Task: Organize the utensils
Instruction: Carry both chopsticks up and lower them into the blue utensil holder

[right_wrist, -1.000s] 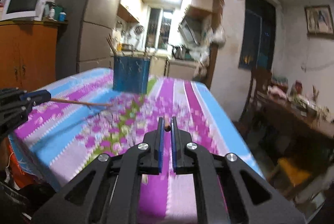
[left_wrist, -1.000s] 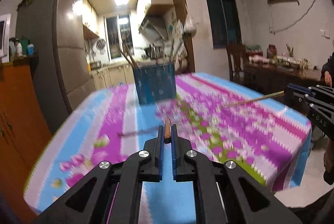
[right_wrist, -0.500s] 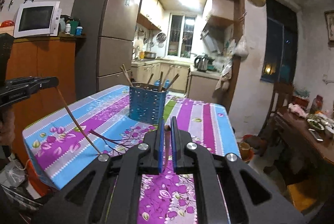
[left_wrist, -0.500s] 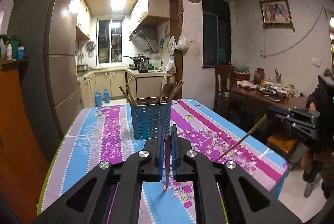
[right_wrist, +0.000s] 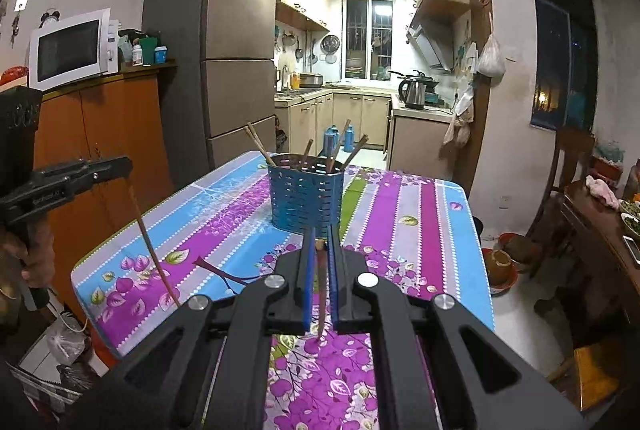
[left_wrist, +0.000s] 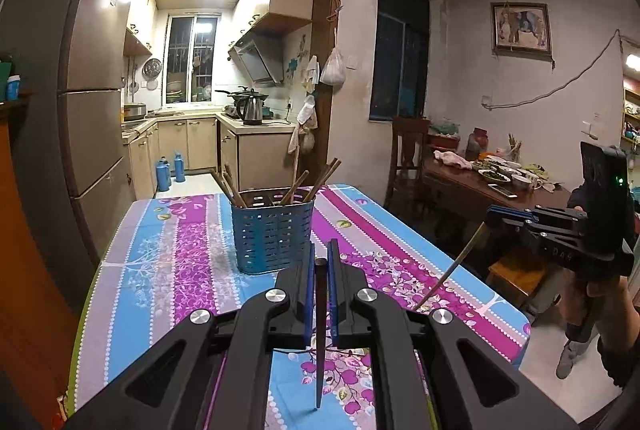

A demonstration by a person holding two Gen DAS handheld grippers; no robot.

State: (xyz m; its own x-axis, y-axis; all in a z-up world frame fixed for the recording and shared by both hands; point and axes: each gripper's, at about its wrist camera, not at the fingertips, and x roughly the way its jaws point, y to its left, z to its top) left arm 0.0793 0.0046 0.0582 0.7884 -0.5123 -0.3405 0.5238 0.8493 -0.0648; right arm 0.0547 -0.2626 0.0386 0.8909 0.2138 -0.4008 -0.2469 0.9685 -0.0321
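- Left wrist view: left hand-held gripper point(left_wrist: 320, 262) clamped on a dark chopstick point(left_wrist: 320, 334), tip hanging down over the worktop point(left_wrist: 160, 270). Blue utensil basket point(left_wrist: 272, 234) just ahead, several sticks already in it. Right hand-held gripper point(left_wrist: 490, 216) off to the right w/ its own chopstick point(left_wrist: 448, 274), slanted.
- Right wrist view: right hand-held gripper point(right_wrist: 319, 244) pinching a chopstick point(right_wrist: 321, 306) near its top end; basket point(right_wrist: 306, 197) straight ahead.
- Tip: lift each stick above the rim, keep it vertical, go one at a time, let go only once the tip's inside.
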